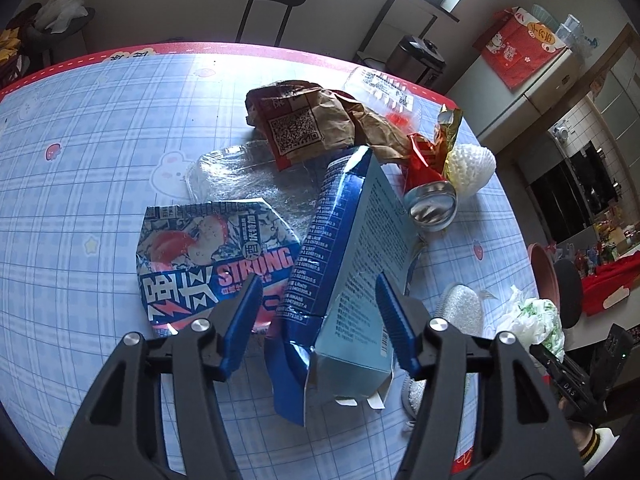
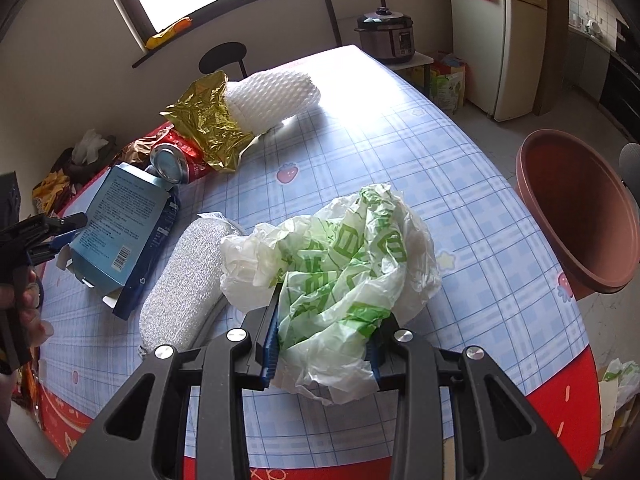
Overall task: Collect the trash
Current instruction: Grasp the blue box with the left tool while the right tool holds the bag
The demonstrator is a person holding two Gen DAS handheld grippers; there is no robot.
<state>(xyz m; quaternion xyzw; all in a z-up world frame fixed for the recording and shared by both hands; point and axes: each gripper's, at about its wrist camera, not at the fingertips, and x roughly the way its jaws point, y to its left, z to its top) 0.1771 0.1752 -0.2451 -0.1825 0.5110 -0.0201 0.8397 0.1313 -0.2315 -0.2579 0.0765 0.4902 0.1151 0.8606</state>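
The left gripper [image 1: 318, 306] is held low over the table [image 1: 100, 152], jaws spread wide around the blue carton [image 1: 352, 280] (its right finger touching, nothing clamped). Beside the carton, the crumpled plastic bag [image 2: 340, 264] is pinched between the closed-in fingers of the right gripper [image 2: 324, 344], angled downward.

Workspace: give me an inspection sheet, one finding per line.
Surface: table under a blue plaid cloth with a red border.
Job's things: blue carton, plastic bag, brown paper bag, red can, gold wrapper, foam net, flattened STRONG pack, clear tray.
Clutter: silver scrub pad.
Grippers: left gripper open astride the carton; right gripper shut on the plastic bag.
Cables: nothing seen.
Surroundings: brown basin at the table edge, pressure cooker, fridge.
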